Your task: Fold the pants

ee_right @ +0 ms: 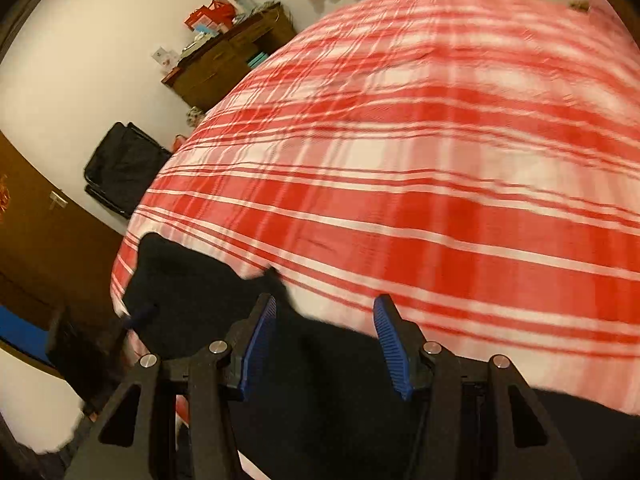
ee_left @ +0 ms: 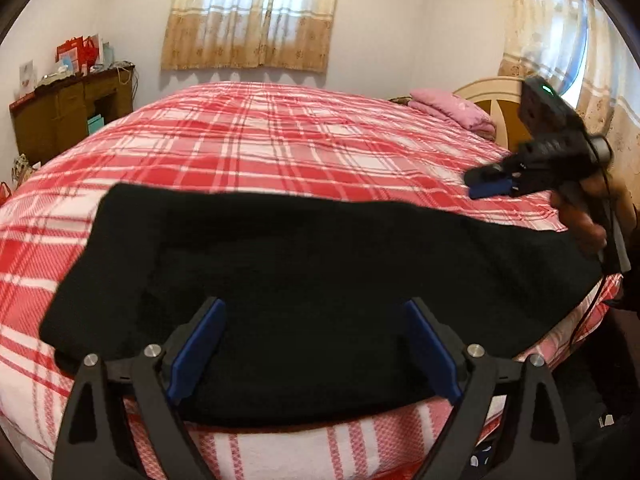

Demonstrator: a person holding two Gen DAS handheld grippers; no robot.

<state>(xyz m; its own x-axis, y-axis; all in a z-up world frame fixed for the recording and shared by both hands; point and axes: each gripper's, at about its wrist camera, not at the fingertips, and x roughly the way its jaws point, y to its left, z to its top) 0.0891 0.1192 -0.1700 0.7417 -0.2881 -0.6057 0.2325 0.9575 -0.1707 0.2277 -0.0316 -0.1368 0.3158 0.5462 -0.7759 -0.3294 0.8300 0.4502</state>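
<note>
Desk (ee_left: 70,108): upper left of the left wrist view, against the wall and well apart from your work; it plays no part here.

Pants (ee_left: 312,280): a black band across the lower middle of the left view, lying flat on the bed near its front edge. The long axis runs left to right across the frame, roughly parallel to that edge. The left end looks square-cut and the right end trails off toward the frame's right border; you cannot tell waist from hem, the cloth is too dark.

Bed (ee_left: 280,140): red plaid cover, filling the centre of both views. It likely serves as your folding surface, so the pants sit close to you, within reach.

Left gripper (ee_left: 314,344): bottom centre of the left view, jaws spread wide with nothing between the blue pads (ee_left: 196,350). It hangs over the middle of the pants' near edge, seemingly ready to pick a fold point.

Right gripper (ee_left: 490,184): right of the left view, above the pants' far right part, not touching cloth. In the right wrist view (ee_right: 324,344) its jaws stand apart and hold nothing; that view is blurred.

Pillow (ee_left: 456,112): pink, upper right, by the headboard.

Judgement: neither end is held, so a fold looks not yet begun.
</note>
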